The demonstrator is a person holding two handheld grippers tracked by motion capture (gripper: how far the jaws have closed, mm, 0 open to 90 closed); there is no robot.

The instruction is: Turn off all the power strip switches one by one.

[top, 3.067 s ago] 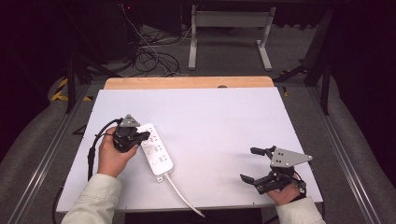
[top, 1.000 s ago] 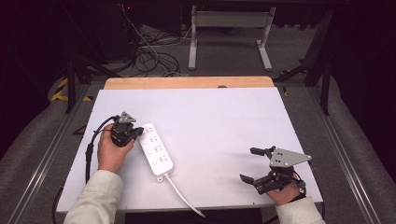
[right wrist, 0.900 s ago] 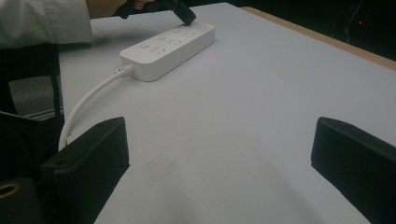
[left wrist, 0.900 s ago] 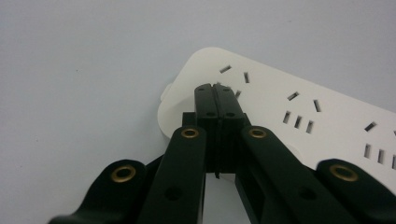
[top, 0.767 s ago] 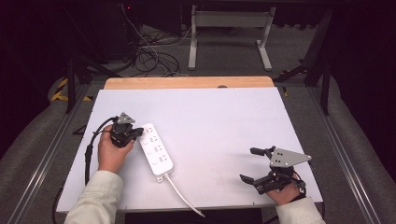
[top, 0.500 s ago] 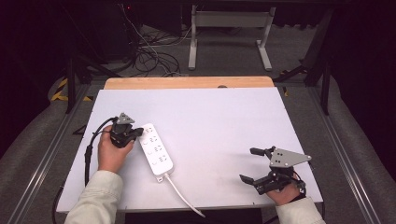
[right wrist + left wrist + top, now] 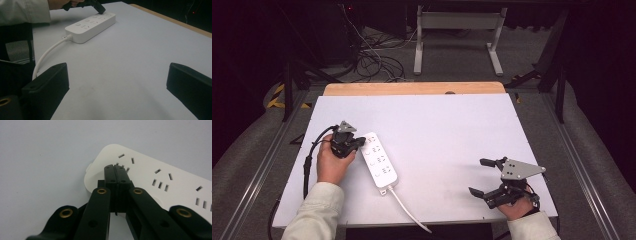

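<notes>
Left gripper point(image 7: 115, 168) sits clenched, jaws pressed flat together with nothing between them, tips down on the far end of the power strip point(image 7: 379, 165), which lies near the table's point(image 7: 452, 125) left edge. Right gripper point(image 7: 482, 176) rests near the right front corner, jaws spread wide, gripping nothing.

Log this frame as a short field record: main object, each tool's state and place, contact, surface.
main object: white power strip, lying flat, cord trailing toward the near table edge
left tool: shut, nothing between the jaws, tips over the strip's far end beside the sockets
contact: tips look to be on or just above the strip's top face; cannot tell which
right tool: open, holding nothing, near the table's near right corner, apart from the strip
surface: white table with a wooden far edge
</notes>
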